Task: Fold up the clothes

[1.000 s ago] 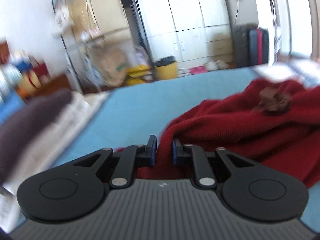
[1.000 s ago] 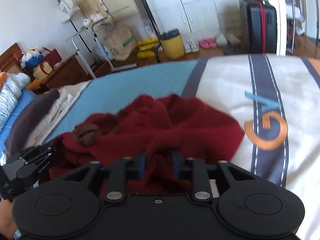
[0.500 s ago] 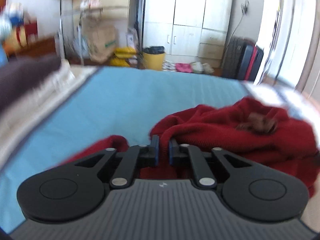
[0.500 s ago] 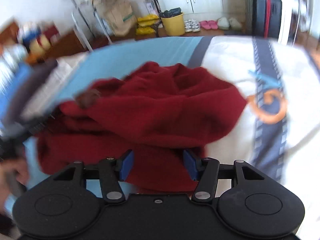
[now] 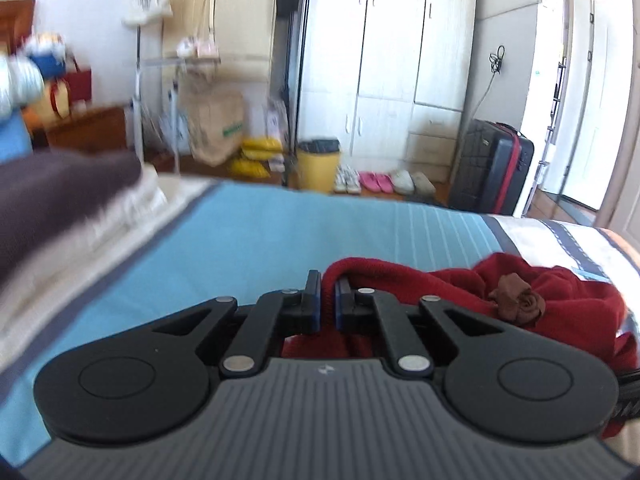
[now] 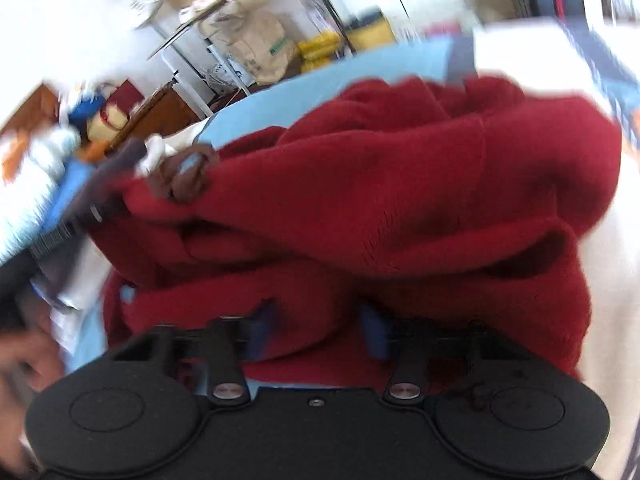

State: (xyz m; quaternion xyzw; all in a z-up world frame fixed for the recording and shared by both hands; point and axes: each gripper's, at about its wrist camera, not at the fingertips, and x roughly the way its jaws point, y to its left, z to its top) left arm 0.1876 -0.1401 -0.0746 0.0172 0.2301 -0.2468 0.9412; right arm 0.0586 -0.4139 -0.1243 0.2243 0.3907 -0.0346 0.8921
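Now, in the left wrist view, the left hand-held gripper (image 5: 327, 300) is pinched nearly closed on a rolled edge of the red sweater (image 5: 560, 300), as it was a second ago, though the camera has tilted up off the bed (image 5: 260, 240). In the right wrist view, the right hand-held gripper (image 6: 318, 330), clamped on cloth a second ago, stands wide apart with the sweater (image 6: 400, 200) bunched between and over its fingers, gripping nothing. It probably means a regrasp before any fold.
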